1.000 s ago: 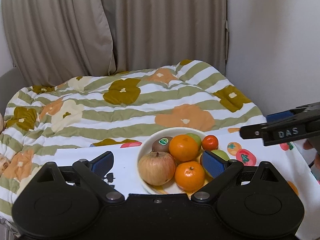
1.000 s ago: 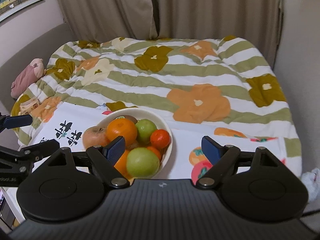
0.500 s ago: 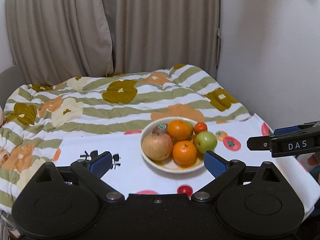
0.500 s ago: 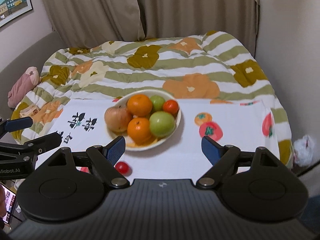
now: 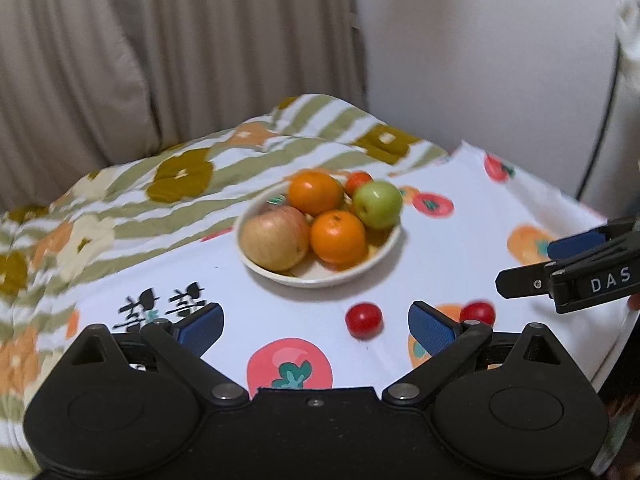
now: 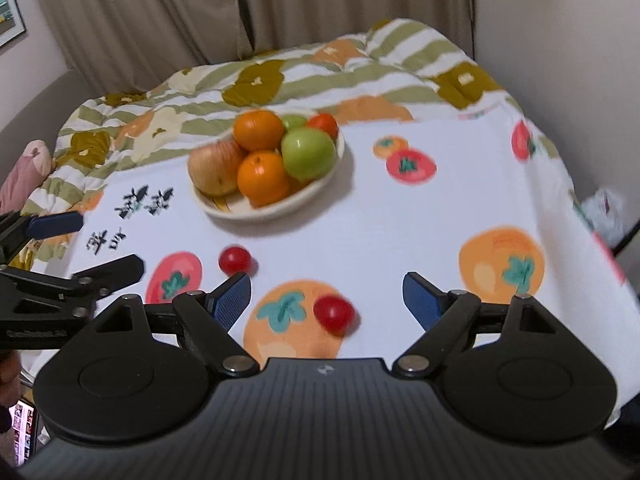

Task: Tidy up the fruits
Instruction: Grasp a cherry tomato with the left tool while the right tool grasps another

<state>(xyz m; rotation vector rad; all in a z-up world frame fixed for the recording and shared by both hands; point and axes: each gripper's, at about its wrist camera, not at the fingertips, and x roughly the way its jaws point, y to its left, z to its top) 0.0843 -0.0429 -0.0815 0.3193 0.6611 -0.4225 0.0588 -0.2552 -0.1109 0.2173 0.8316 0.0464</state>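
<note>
In the left wrist view, the left gripper hangs over the white fruit-print cloth with its blue pads spread wide and nothing between them. A cream bowl sits toward 12 o'clock from the pads, well apart from them, and carries a russet apple at its 9 o'clock side, two oranges through the middle, a green apple at 2 o'clock and a small red-orange fruit at the far rim. One cherry tomato lies loose on the cloth between the bowl and the pads, slightly toward 1 o'clock from the gap; a second tomato lies at 3 o'clock of it, just beyond the right-hand pad. The right gripper enters from the 3 o'clock edge, its fingers apart and empty. A striped floral quilt spreads out behind the cloth toward 10 o'clock, with beige curtains above it. In the right wrist view, the right gripper is likewise wide and holds nothing. The nearer tomato rests on a printed orange persimmon just ahead of the gap between the pads; the other tomato lies at 11 o'clock, near the left-hand pad. The bowl stands farther out at 11 o'clock, its fruit heaped and somewhat blurred. The left gripper shows at the 9 o'clock edge, its fingers apart.
</note>
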